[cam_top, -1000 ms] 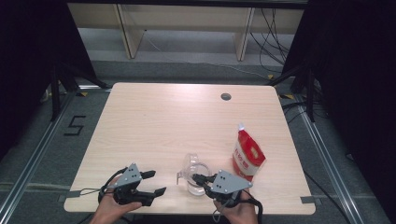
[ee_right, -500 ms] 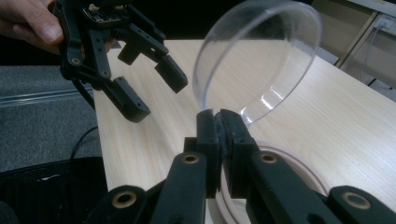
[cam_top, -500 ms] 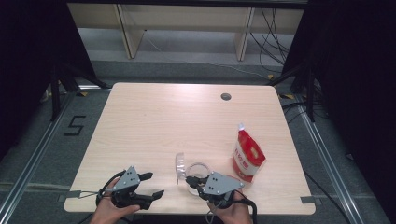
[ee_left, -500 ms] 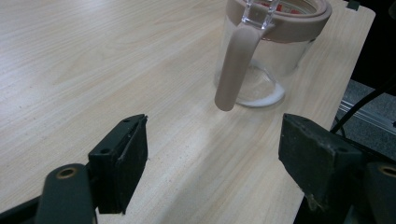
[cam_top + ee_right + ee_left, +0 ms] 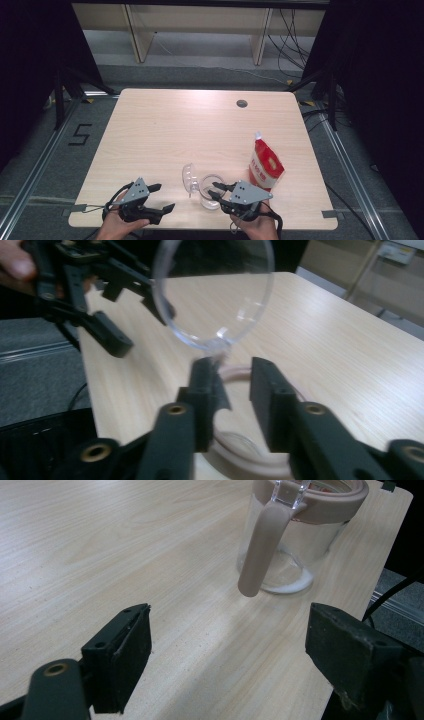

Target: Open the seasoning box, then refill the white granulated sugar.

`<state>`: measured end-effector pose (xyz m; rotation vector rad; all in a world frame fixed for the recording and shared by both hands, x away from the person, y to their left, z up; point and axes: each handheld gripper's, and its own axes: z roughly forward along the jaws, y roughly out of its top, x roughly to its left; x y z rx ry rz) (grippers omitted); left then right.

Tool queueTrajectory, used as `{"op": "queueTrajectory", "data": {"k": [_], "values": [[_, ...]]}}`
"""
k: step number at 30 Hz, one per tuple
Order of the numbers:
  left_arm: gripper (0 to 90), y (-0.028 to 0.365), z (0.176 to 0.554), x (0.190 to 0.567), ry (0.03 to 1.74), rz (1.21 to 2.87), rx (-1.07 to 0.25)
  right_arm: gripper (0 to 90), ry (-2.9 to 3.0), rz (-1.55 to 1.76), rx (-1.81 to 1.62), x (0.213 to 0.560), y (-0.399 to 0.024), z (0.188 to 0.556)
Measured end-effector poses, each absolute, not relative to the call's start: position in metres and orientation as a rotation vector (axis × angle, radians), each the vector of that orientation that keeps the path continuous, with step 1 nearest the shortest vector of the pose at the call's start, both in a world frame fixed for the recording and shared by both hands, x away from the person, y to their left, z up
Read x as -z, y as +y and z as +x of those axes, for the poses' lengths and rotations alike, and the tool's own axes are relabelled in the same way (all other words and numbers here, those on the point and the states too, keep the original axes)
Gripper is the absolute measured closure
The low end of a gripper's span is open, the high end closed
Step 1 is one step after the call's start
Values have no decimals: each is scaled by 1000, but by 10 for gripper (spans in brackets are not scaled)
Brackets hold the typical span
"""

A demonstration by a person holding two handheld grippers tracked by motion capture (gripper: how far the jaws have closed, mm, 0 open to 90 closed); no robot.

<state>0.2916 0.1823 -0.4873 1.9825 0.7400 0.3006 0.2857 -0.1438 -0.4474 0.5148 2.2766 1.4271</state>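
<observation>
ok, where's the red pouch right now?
High view: the red pouch stands near the table's front right, just right of the glass jar, beyond the right gripper.

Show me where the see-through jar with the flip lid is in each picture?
High view: the glass jar stands near the table's front edge, left of the red pouch.
Left gripper view: top right, pinkish collar and handle.
Right gripper view: bottom centre, rim behind the jaws.
Shared landmark: its open clear lid.

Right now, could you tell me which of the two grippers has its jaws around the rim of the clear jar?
The right gripper: its jaws, which have just been opening, straddle the clear jar's rim by the raised lid. The left gripper stands open beside the jar, touching nothing.
</observation>
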Motion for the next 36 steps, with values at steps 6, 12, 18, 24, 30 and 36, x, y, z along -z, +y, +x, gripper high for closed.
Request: {"op": "queueTrajectory", "data": {"k": [6, 12, 18, 24, 30, 36], "values": [[162, 180, 290, 486, 765, 1948, -276, 569, 2252, 585, -1419, 456, -169, 286], [162, 180, 289, 485, 769, 1950, -278, 516, 2241, 638, -1419, 461, -186, 285], [162, 180, 290, 486, 758, 1936, -282, 430, 2236, 711, -1421, 466, -203, 278], [162, 180, 289, 487, 764, 1946, -272, 389, 2262, 741, -1416, 471, -216, 270], [162, 182, 290, 487, 767, 1950, -265, 382, 2278, 786, -1408, 473, -223, 266], [161, 180, 289, 488, 796, 1928, -256, 378, 2239, 812, -1394, 475, -234, 261]]}}
